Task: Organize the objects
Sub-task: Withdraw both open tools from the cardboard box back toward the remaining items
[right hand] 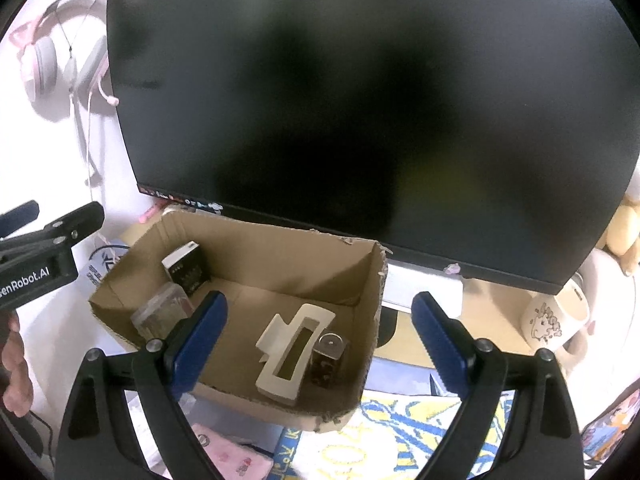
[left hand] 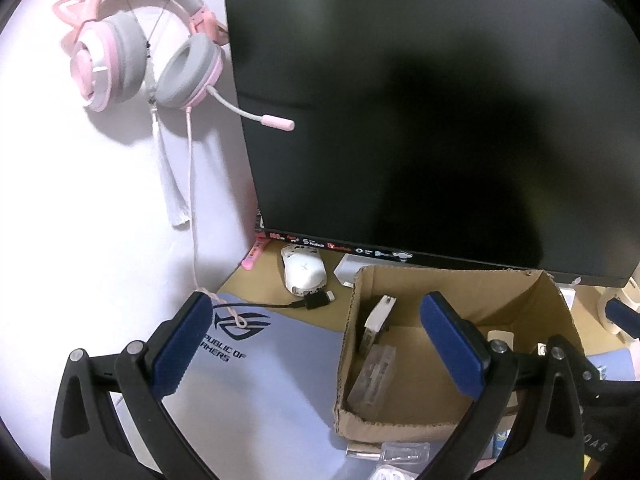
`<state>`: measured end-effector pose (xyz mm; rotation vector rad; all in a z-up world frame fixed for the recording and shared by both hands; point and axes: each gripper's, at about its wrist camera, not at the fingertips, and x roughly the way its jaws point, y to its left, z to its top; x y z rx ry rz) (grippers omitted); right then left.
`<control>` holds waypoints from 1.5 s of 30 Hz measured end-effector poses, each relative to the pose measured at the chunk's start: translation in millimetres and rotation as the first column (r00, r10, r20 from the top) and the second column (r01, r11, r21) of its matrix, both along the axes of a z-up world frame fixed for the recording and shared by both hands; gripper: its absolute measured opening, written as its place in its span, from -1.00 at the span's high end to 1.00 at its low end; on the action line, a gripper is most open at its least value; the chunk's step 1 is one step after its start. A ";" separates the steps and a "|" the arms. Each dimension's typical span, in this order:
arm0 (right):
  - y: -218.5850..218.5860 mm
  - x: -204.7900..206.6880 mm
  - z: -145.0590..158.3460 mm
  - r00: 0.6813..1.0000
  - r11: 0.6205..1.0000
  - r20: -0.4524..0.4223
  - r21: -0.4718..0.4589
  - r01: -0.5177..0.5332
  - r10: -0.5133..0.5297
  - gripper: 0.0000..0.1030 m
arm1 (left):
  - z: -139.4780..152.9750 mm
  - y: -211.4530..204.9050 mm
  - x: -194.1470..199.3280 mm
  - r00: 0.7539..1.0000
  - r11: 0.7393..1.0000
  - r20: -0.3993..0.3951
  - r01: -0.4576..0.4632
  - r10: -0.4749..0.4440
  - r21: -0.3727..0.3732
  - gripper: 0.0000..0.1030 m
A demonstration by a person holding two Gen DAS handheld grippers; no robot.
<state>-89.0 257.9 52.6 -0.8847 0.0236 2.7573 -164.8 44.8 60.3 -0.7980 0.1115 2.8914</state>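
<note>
1. Left wrist view: the left gripper (left hand: 316,344) hangs with jaws wide apart, empty, above the left edge of the cardboard box (left hand: 460,280), which sits near the monitor (left hand: 420,100).
2. Right wrist view: the right gripper (right hand: 320,340) is wide open, empty, over the box; a white clip (right hand: 294,346) lies inside.

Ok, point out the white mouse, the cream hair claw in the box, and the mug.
white mouse (left hand: 303,272), left wrist view, on its rounded back.
cream hair claw (right hand: 294,346), right wrist view, on its long frame.
mug (right hand: 546,322), right wrist view, on its printed side.
</note>
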 end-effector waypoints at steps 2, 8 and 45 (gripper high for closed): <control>3.8 6.0 3.0 1.000 1.000 -0.010 -0.013 0.004 -0.004 -0.91 | -0.5 -5.4 2.6 1.000 1.000 0.013 0.000 0.000 0.024 -1.00; 13.8 28.2 11.7 0.998 0.997 -0.052 -0.071 0.020 -0.024 -0.91 | 1.2 -13.1 17.6 0.999 0.998 0.005 -0.054 0.054 0.012 -1.00; -32.1 81.7 32.8 0.996 0.999 -0.080 0.024 0.028 -0.026 -0.92 | -7.6 -61.2 73.3 0.994 0.995 -0.083 -0.077 0.072 -0.063 -1.00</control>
